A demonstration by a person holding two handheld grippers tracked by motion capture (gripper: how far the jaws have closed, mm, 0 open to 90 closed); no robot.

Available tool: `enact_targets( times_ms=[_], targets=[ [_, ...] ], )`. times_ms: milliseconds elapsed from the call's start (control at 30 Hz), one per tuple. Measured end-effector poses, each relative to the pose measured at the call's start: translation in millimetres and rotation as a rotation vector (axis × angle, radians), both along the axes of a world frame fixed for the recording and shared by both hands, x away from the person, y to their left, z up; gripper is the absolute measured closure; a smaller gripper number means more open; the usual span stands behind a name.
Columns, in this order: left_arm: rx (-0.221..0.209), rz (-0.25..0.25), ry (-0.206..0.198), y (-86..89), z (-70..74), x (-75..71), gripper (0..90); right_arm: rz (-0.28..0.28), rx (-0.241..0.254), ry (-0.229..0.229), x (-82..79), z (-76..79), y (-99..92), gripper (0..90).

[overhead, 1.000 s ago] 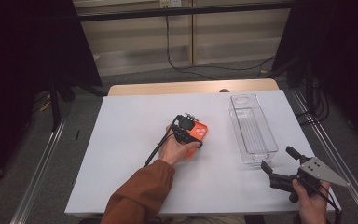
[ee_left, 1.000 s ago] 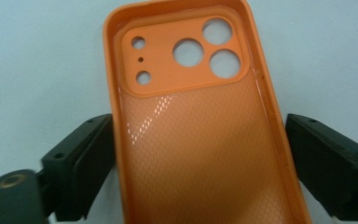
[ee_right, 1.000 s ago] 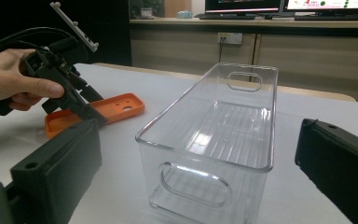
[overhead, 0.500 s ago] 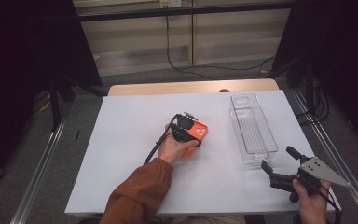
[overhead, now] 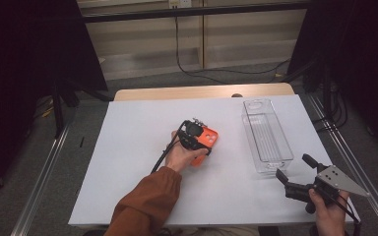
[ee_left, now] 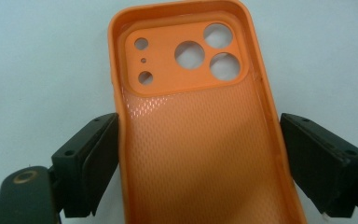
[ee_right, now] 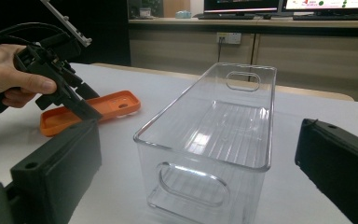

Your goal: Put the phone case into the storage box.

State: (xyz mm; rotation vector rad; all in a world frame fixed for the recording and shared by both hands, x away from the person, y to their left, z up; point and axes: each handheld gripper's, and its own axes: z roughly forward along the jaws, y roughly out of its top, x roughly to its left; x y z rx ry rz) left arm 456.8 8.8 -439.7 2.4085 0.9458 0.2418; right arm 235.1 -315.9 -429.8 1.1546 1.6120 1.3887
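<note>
**Left gripper straddles an orange phone case beside a clear bin**

Here, in the left gripper view, the left gripper [ee_left: 198, 158] has its 2 black jaws set wide, 1 on each long side of an orange phone case [ee_left: 196, 140]. The left-hand jaw sits right against the case's edge; the right-hand jaw is just beside the other edge, and whether it presses cannot be told. The case lies open side up on the white table [ee_left: 37, 70], camera cutouts toward the top of the frame.

In the high view, the left gripper [overhead: 193, 135] and case [overhead: 207, 139] sit at the centre of the frame, a hand [overhead: 179, 156] in a rust-orange sleeve gripping the handle.

The right gripper [overhead: 295, 173] rests at the lower right of the high view, held by the other hand [overhead: 327, 216], its jaws spread with nothing between them. Its own view shows the 2 jaws in the lower corners, framing a clear plastic bin [ee_right: 214, 140] that stands apart from them. In the high view the bin [overhead: 267, 133] stands right of centre, just right of the case.
</note>
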Motion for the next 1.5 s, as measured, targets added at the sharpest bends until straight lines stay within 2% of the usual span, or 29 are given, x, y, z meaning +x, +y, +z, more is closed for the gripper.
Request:
enact_targets(
  times_ms=[300, 500, 767, 1000, 1200, 1500],
  targets=[
    [-0.01, -0.002, -0.037, 8.8, 7.5, -3.8, 14.7, 0.0, 0.0, 0.0, 0.0, 0.0, 0.0, 0.0],
    [-0.049, -0.004, -0.028, 13.7, 11.7, -4.5, 14.6, -0.001, 0.0, 0.001, 0.0, 0.0, 0.0, 0.0],
    [-0.062, -0.002, -0.09, 20.0, 15.6, -12.3, 14.6, 0.0, 0.0, 0.0, 0.1, 0.0, 0.2, 0.0],
    [-0.097, 0.006, -0.095, 28.0, 19.0, -13.9, 14.5, -0.001, 0.001, 0.0, 0.1, 0.0, 0.2, 0.0],
    [-0.109, 0.006, -0.159, 32.1, 27.1, -22.0, 14.5, -0.004, 0.002, -0.002, -0.1, 0.2, 0.2, 0.0],
    [-0.133, -0.012, -0.214, 40.7, 32.9, -29.4, 14.5, -0.008, 0.004, -0.005, -0.2, 0.5, 0.3, 0.0]
  ],
)
